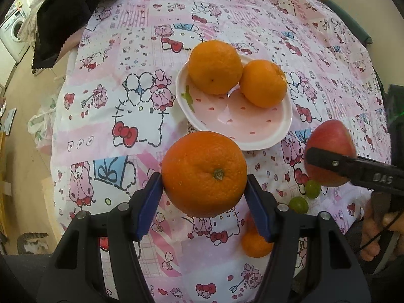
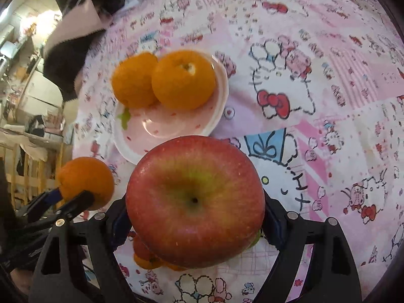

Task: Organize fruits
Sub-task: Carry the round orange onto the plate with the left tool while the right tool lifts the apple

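The glossy white-and-pink ceramic-looking plate (image 1: 252,126) throws glare off its smooth glaze. The big held orange (image 1: 204,173) has dimpled, pebbly peel with a slight sheen, while the smooth red apple (image 2: 195,200) looks waxy and shiny. The pink cartoon-print cloth tablecloth (image 1: 113,116) is matt and soft, a bit wrinkled. The matt black plastic gripper arms (image 1: 101,247) carry small metal rivets and blue rubbery-looking pads (image 1: 149,209).

Surface w/ pink cartoon cloth (image 1: 141,116). On it: pink plate (image 1: 252,136), small orange (image 1: 255,246), two green grapes (image 1: 299,204), dark fabric (image 1: 58,25) at far-left edge.
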Tool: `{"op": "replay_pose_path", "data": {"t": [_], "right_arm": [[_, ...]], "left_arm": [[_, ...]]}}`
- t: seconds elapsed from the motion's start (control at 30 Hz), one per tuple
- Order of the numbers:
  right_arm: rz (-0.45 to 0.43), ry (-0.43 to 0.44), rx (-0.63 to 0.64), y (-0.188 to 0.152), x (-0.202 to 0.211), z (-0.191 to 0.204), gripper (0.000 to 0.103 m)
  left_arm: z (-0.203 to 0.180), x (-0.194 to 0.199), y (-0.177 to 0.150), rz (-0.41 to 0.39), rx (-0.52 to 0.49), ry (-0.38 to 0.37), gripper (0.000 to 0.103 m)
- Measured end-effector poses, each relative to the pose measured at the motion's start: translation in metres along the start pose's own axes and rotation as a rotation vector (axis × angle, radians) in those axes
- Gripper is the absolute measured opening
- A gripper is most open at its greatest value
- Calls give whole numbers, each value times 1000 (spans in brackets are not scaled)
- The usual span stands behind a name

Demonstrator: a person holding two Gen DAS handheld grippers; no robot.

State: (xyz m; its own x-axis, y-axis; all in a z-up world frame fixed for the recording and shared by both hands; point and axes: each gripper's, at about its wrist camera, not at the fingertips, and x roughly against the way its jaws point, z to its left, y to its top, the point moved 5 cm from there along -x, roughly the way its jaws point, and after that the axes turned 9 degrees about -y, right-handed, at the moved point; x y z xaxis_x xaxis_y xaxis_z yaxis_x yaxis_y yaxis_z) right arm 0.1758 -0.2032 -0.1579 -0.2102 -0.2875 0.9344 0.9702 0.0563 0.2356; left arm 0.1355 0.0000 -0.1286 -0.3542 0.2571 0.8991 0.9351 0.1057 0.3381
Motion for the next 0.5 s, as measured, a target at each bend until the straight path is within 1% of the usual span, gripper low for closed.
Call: {"op": "replay_pose_path", "data": {"t": [0.2, 0.33, 0.4, 0.5], "right_arm": [[-71, 58, -12, 5, 31, -1, 87], [-104, 108, -11, 17, 55, 7, 87], [-146, 93, 12, 27, 72, 9, 87], [-179, 89, 21, 40, 87, 7, 87]], "left_arm": [[2, 11, 4, -28, 17, -18, 61], [-1, 32, 20, -44, 42, -84, 61], [-6, 45, 35, -76, 15, -75, 61], [-14, 58, 53, -111, -35, -58, 61]]}}
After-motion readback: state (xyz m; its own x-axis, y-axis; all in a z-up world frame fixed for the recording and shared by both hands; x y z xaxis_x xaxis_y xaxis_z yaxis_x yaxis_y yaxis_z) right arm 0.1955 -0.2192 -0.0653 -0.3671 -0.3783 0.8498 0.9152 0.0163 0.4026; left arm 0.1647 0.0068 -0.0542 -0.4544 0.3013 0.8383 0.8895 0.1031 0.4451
